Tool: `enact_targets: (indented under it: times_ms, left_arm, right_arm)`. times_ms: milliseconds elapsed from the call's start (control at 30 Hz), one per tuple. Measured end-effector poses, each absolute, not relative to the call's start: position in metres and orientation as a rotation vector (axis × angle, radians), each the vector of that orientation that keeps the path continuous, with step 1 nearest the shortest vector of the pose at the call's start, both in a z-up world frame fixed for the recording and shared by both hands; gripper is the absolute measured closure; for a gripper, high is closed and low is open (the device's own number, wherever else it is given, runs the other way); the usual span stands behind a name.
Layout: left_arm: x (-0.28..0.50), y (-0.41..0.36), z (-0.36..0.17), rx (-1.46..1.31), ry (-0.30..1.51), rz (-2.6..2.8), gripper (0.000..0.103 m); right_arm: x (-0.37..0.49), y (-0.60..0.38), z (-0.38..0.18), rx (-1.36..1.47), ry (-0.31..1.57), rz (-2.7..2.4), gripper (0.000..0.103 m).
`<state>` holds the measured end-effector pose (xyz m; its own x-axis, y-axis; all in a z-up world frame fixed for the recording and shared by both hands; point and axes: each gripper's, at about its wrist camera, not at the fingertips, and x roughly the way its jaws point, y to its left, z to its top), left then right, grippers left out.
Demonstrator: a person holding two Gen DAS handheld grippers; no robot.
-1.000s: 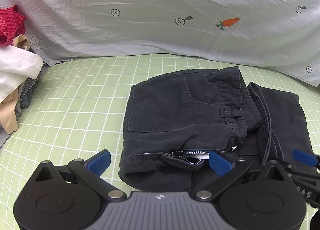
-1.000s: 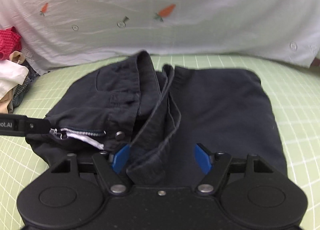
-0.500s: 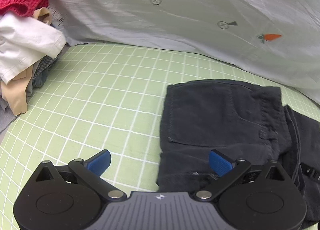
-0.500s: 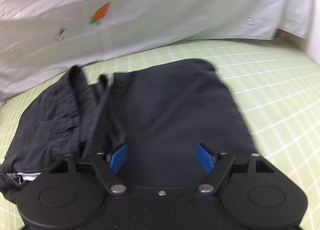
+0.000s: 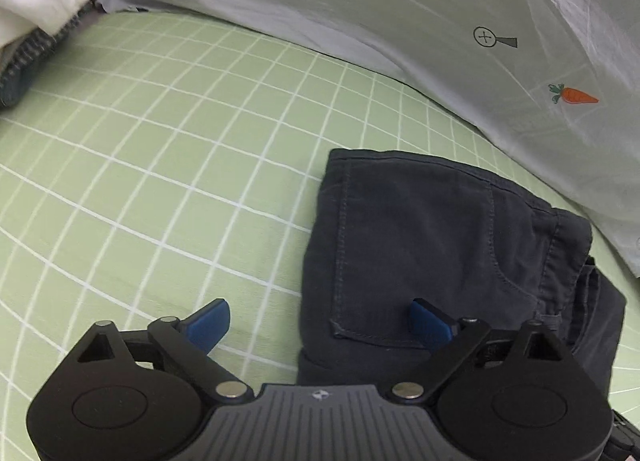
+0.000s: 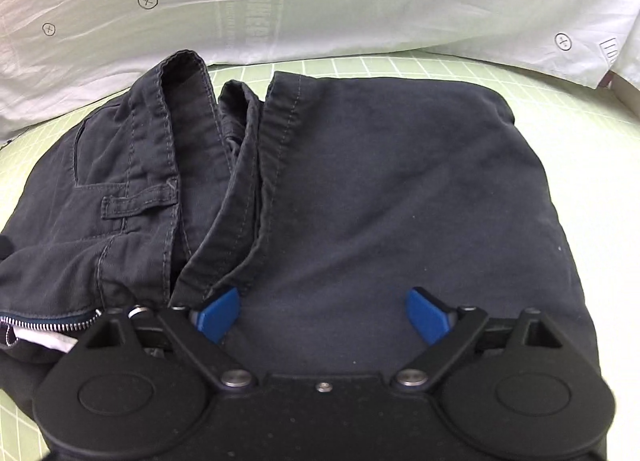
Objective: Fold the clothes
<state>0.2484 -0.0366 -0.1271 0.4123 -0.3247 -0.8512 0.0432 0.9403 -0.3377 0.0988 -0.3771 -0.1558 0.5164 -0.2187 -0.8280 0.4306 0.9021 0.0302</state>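
Note:
Dark navy trousers [image 5: 432, 245] lie folded on the green grid mat [image 5: 160, 165]. In the left wrist view my left gripper [image 5: 320, 323] is open and empty at the trousers' left edge, one blue pad over the back pocket, the other over the mat. In the right wrist view the trousers [image 6: 400, 189] fill the middle, waistband and leg hems bunched at the left, the zipper [image 6: 48, 321] showing at the lower left. My right gripper [image 6: 324, 315] is open and empty, low over the folded leg part.
A white sheet with carrot prints [image 5: 440, 21] hangs along the back of the mat; it also shows in the right wrist view [image 6: 360, 1]. A pile of other clothes [image 5: 36, 21] sits at the far left.
My left gripper has swung left and away, so the trousers now sit right of it. My right gripper has moved back over the folded trousers, which look neater and flatter.

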Motion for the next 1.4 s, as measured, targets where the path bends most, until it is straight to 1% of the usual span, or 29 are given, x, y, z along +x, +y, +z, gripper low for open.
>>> enact_targets:
  times_ms: [133,200,233,267,367,433,600,767,867,1067,1300,1400]
  left_arm:
    - [0.250,-0.036,-0.136,-0.440,1.163,-0.301,0.043]
    - [0.248,-0.038,-0.132,-0.439,1.156,-0.324,0.056]
    - [0.248,-0.039,-0.128,-0.427,1.149,-0.336,0.069]
    - [0.246,-0.041,-0.123,-0.413,1.141,-0.341,0.076]
    - [0.241,-0.045,-0.103,-0.400,1.113,-0.363,0.086]
    - [0.235,-0.050,-0.087,-0.397,1.083,-0.382,0.088]
    - [0.212,-0.084,-0.040,-0.359,0.990,-0.457,0.088]
    - [0.185,-0.143,-0.003,-0.295,0.907,-0.549,0.087]
    - [0.169,-0.183,0.003,-0.264,0.890,-0.603,0.085]
    - [0.164,-0.253,-0.023,-0.302,0.958,-0.651,0.079]
    - [0.188,-0.293,-0.091,-0.569,1.125,-0.622,0.072]
    - [0.195,-0.296,-0.122,-0.706,1.212,-0.596,0.073]
  right_arm:
    - [0.098,-0.380,-0.150,0.257,0.984,-0.397,0.011]
    - [0.095,-0.382,-0.146,0.265,0.993,-0.395,0.011]
    - [0.092,-0.383,-0.144,0.273,0.992,-0.397,0.011]
    - [0.088,-0.385,-0.140,0.284,0.985,-0.402,0.011]
    - [0.071,-0.392,-0.130,0.318,0.959,-0.443,0.011]
    - [0.058,-0.399,-0.124,0.345,0.931,-0.474,0.011]
    - [0.018,-0.421,-0.109,0.423,0.863,-0.526,0.011]
    - [-0.021,-0.445,-0.103,0.484,0.832,-0.550,0.011]
    - [-0.026,-0.463,-0.102,0.493,0.841,-0.547,0.011]
    - [-0.042,-0.506,-0.105,0.488,0.855,-0.538,0.011]
    - [-0.029,-0.567,-0.121,0.499,0.868,-0.529,0.011]
    - [-0.020,-0.582,-0.127,0.521,0.880,-0.503,0.011]
